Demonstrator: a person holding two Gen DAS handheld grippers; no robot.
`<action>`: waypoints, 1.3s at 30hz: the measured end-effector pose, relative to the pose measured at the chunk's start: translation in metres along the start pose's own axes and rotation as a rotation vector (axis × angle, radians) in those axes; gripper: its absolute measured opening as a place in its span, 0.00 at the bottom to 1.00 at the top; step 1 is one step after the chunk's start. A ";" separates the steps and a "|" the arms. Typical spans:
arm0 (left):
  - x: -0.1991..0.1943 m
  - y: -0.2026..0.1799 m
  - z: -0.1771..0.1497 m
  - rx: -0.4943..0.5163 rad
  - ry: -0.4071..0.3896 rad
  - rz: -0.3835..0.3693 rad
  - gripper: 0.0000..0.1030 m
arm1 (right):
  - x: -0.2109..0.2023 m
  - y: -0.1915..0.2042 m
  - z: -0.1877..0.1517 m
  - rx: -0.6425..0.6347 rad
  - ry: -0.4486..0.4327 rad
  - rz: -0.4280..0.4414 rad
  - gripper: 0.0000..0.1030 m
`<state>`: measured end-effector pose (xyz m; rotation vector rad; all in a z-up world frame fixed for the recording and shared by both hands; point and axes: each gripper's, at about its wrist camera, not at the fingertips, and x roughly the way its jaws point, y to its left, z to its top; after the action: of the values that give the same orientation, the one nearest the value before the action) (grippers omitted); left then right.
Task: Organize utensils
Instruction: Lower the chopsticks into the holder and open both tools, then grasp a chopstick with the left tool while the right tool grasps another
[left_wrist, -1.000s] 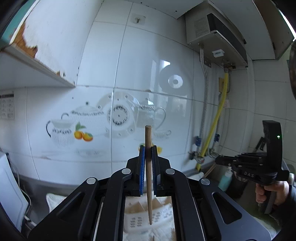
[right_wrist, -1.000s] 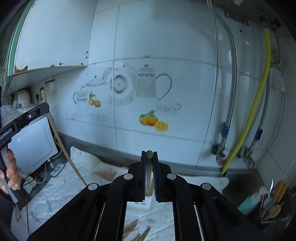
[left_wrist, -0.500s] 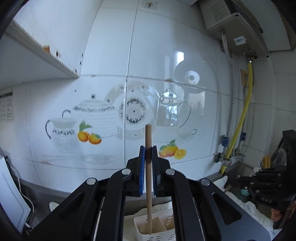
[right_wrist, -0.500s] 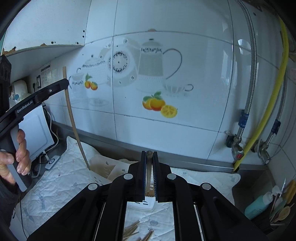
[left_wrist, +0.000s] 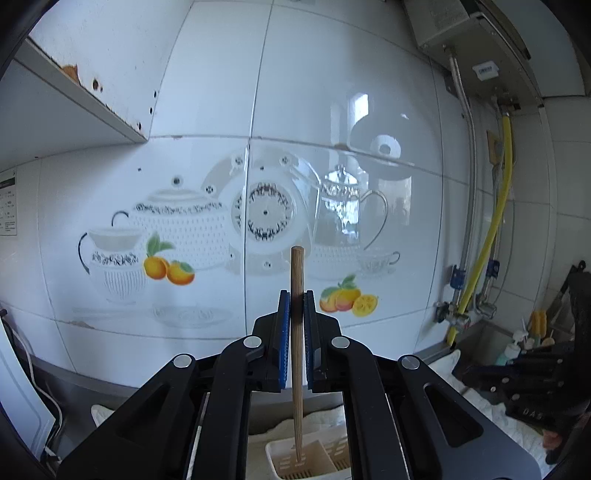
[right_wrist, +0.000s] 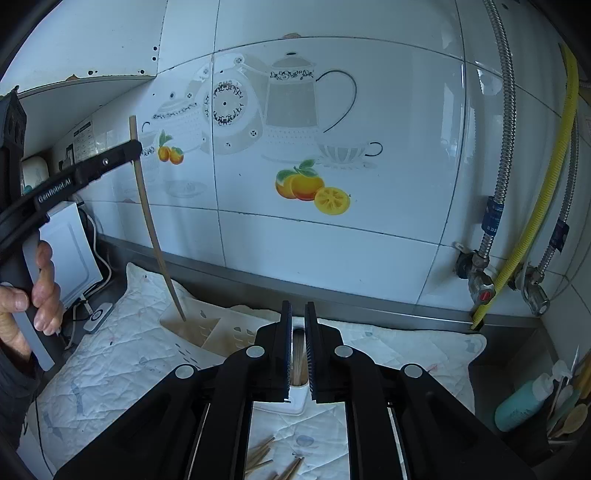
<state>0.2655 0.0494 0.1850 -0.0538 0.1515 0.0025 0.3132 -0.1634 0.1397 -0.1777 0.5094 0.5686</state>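
My left gripper (left_wrist: 296, 295) is shut on a wooden chopstick (left_wrist: 296, 354) held upright, its lower tip inside a compartment of the white utensil caddy (left_wrist: 306, 459). In the right wrist view the same chopstick (right_wrist: 153, 229) slants down into the caddy's left compartment (right_wrist: 207, 330). My right gripper (right_wrist: 297, 306) has its jaws slightly parted just above the caddy. A wooden utensil (right_wrist: 297, 358) stands in the compartment below and between the jaws, no longer clamped. Several loose chopsticks (right_wrist: 273, 461) lie on the cloth below.
A white quilted cloth (right_wrist: 110, 373) covers the counter under the caddy. A tiled wall (right_wrist: 332, 147) with teapot decals is close behind. Pipes and a yellow hose (right_wrist: 532, 221) stand at the right, a teal bottle and spoons (right_wrist: 532, 402) at the lower right, a white appliance (right_wrist: 70, 251) at the left.
Both grippers have moved in over the caddy. The left chopstick's tip has dropped into a compartment. The right gripper's jaws have parted and its utensil now stands in the caddy.
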 end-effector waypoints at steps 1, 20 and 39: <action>0.003 0.001 -0.004 -0.002 0.018 -0.004 0.05 | 0.000 -0.001 -0.001 0.001 -0.002 -0.005 0.10; -0.063 0.007 -0.028 0.012 0.095 0.021 0.44 | -0.090 0.019 -0.085 0.071 -0.069 0.017 0.36; -0.189 0.003 -0.222 -0.046 0.476 -0.011 0.52 | -0.128 0.077 -0.245 0.157 0.054 0.001 0.42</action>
<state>0.0456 0.0404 -0.0063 -0.1006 0.6275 -0.0183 0.0774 -0.2328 -0.0087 -0.0433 0.6040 0.5229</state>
